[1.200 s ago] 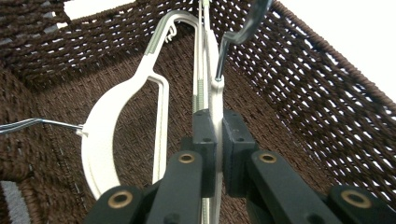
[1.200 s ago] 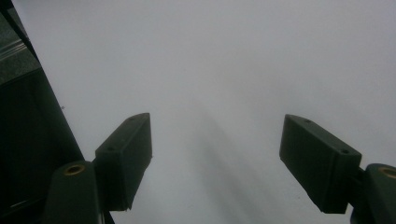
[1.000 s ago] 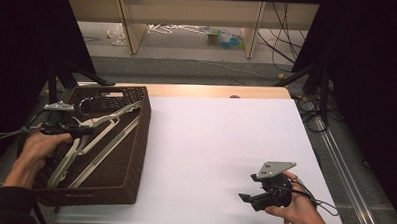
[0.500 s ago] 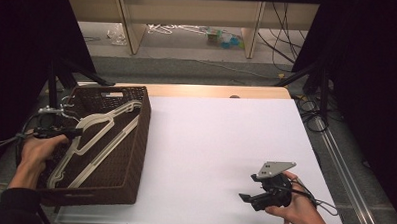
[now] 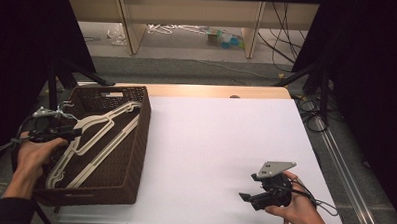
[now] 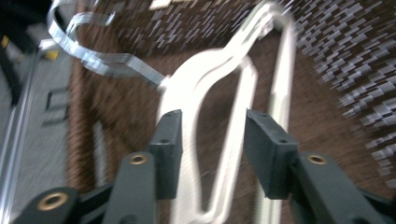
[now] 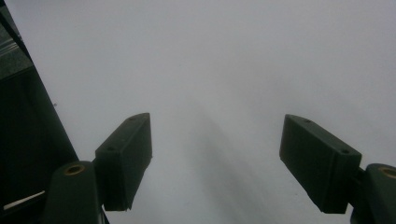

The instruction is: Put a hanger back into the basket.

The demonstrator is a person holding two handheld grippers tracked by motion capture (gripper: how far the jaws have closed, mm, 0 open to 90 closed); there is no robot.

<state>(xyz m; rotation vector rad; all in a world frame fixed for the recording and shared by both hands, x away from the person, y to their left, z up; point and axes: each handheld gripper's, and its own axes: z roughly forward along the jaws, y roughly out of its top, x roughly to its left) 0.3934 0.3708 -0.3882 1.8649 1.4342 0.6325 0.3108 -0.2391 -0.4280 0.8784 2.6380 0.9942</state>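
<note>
At the left edge of the white surface (image 5: 225, 143), a dark brown woven basket (image 5: 135, 155) is seen in the high view, with 2 white plastic hangers (image 5: 93, 138) laid slantwise inside it, their metal hooks (image 5: 61, 109) raised toward the basket's far left corner. The left tongs (image 5: 73, 132) are held over the basket's left wall by the person's left hand (image 5: 32, 156), pointed across the hangers. In the left gripper view, which is blurred, the left tongs (image 6: 212, 144) are shown spread, their jaws having just been opening; a white hanger (image 6: 224, 93) is seen between and beyond the 2 jaws, with no pad pressed on it, and a metal hook (image 6: 93, 60) is curved away to the upper left over the brown weave of the basket (image 6: 350, 84). Whether the hanger is touched by either jaw cannot be told through the blur.

The middle of the surface is bare white.

Near the front right corner, the right tongs (image 5: 251, 196) are held by the person's right hand (image 5: 293, 208) just above the surface, pointed toward the left, with a grey 3-cornered plate (image 5: 274, 168) on top and a cable trailed off to the right. In the right gripper view, the right tongs (image 7: 217, 158) are shown spread wide, with nothing between the jaws, over the white surface (image 7: 233, 56).
</note>
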